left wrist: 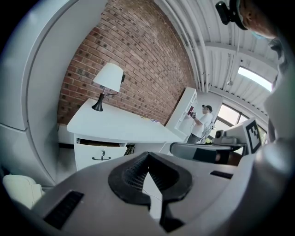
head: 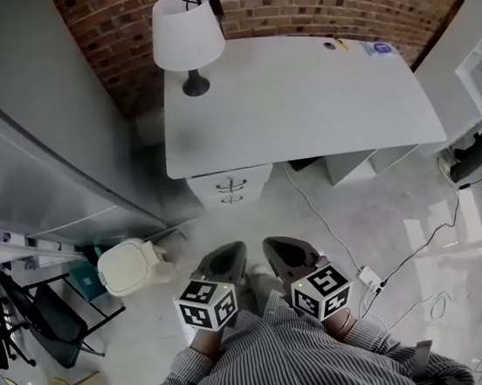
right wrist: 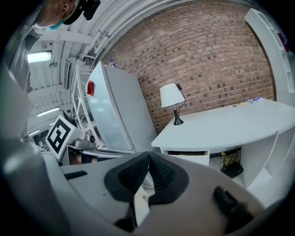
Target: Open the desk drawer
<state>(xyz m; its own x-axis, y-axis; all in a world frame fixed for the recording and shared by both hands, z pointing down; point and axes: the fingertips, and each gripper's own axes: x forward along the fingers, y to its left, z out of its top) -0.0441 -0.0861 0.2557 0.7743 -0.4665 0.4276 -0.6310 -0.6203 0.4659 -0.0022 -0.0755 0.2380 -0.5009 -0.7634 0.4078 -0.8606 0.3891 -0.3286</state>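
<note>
So far you have barely begun: the white desk point(head: 315, 89) sits in the upper middle of the head view, and its drawer unit point(head: 202, 194) stands under the desk's left end, just below the lamp point(head: 188, 37). The top drawer point(head: 252, 177) shows its front and small dark handle point(head: 231, 185) and does not look pulled out. Both gripper views show a dark slit above that front, which may be only shadow. Your left gripper point(head: 224, 253) and right gripper point(head: 280, 245) sit side by side at the lower middle, over the pale floor point(head: 376, 213) and well apart from the drawer. Each has its jaws pressed together with nothing between them. By my judgement the whole job remains: close in, part one pair of jaws, take the handle and draw it toward you.
</note>
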